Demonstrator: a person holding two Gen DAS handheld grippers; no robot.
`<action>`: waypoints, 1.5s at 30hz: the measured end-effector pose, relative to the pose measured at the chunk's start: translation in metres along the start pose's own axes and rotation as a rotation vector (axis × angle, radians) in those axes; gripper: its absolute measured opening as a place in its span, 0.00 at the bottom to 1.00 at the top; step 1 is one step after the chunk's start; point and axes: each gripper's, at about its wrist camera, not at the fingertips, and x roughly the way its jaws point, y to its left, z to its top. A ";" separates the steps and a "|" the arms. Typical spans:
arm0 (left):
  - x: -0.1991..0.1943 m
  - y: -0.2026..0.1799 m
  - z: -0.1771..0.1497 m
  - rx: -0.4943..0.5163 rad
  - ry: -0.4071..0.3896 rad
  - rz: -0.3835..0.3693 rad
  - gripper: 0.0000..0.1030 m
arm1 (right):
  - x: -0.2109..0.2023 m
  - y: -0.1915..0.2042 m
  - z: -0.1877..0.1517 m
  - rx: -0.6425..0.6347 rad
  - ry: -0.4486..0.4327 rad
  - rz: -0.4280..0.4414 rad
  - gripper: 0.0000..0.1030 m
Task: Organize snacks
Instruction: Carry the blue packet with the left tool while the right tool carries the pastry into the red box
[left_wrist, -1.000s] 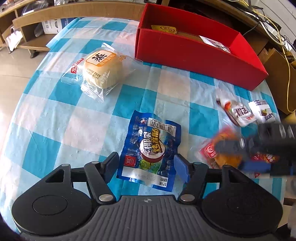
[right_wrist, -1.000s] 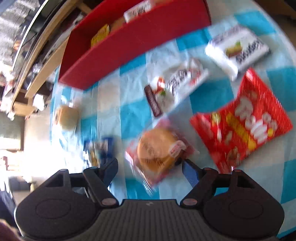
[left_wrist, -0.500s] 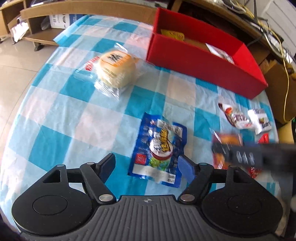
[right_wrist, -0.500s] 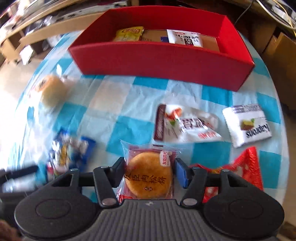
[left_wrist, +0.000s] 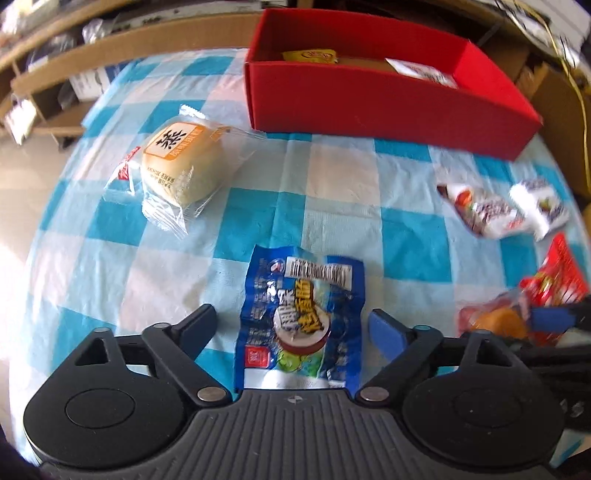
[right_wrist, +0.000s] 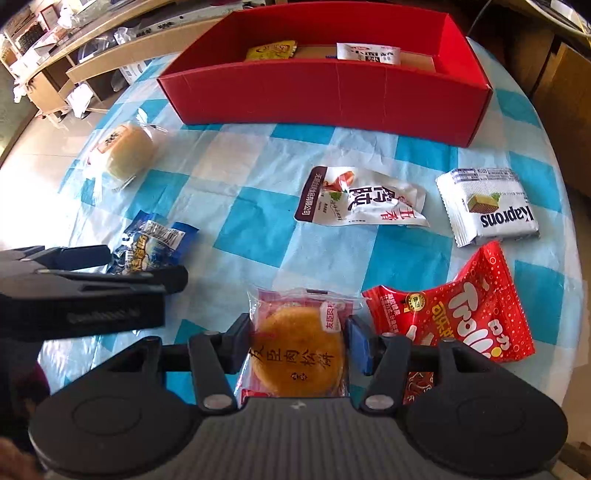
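The right gripper (right_wrist: 300, 341) now has its jaws pressed against both sides of the round pastry packet (right_wrist: 299, 347), where a second ago they stood wide apart with the packet merely lying between them on the table (right_wrist: 258, 177); whether it has lifted clear of the cloth yet is hard to tell from this angle. The left gripper (left_wrist: 291, 328) has its jaws spread wide, straddling the blue snack pouch (left_wrist: 303, 317), which lies flat and ungripped, much as it did before (only the camera has drifted a little). Further out, the red gummy bag (right_wrist: 454, 314) lies just beside the pastry, with the white jerky packet (right_wrist: 358, 199) and the wafer packet (right_wrist: 487, 206) beyond, and the wrapped bun (right_wrist: 122, 151) off to the left. The red box (right_wrist: 332, 88) at the far edge already holds two packets, so the pastry looks set to go there next.
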 end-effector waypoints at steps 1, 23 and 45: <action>-0.002 -0.002 -0.002 0.007 -0.004 0.003 0.76 | -0.001 0.000 0.000 0.001 0.000 0.008 0.85; -0.013 -0.002 -0.017 0.000 0.003 -0.022 0.75 | 0.000 0.006 -0.004 -0.052 0.020 0.018 0.89; -0.054 -0.019 -0.012 0.080 -0.118 -0.035 0.73 | -0.047 0.010 -0.026 -0.029 -0.101 -0.101 0.79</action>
